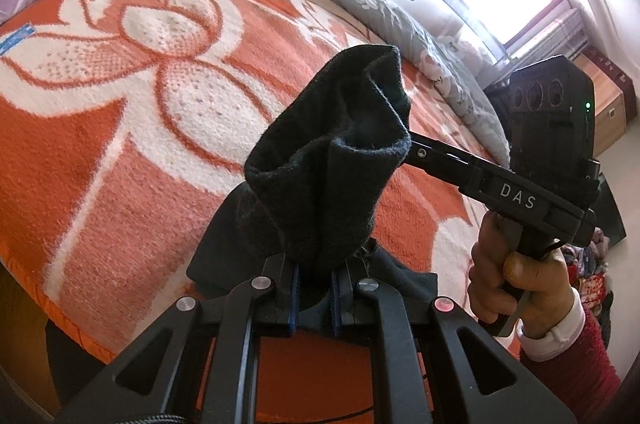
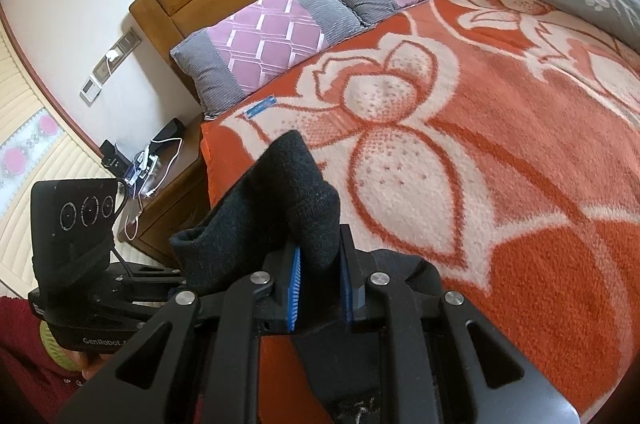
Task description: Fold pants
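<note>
While both tools grip the dark pants, the cloth is up off the bed, so the step in hand looks like carrying it out over the blanket to lay it flat.

From the left wrist, the left tool [image 1: 314,298] has its jaws nearly shut on a bunched fold of the pants [image 1: 328,159], which rise in a thick, crumpled mass ahead of the fingers. More dark cloth hangs below and rests on the near edge of the orange blanket [image 1: 120,143]. The right tool [image 1: 410,145] comes in from the right, held by a hand [image 1: 512,276], its tip buried in the same bundle. Its grip cannot be told from this side.

From the right wrist, the right tool [image 2: 320,288] is closed on a fold of the pants [image 2: 296,199] between its blue pads [image 2: 295,288], which stand a little apart because the cloth is thick. The left tool's body [image 2: 80,244] sits just to the left, close by.

Both grips are close together on one bunch. To do this well, I would judge that the tools should draw apart evenly until the held edge is taut, then lower it onto the open blanket with the hanging part trailing flat. Uneven pulling could slip the thick cloth out of a pad.
</note>
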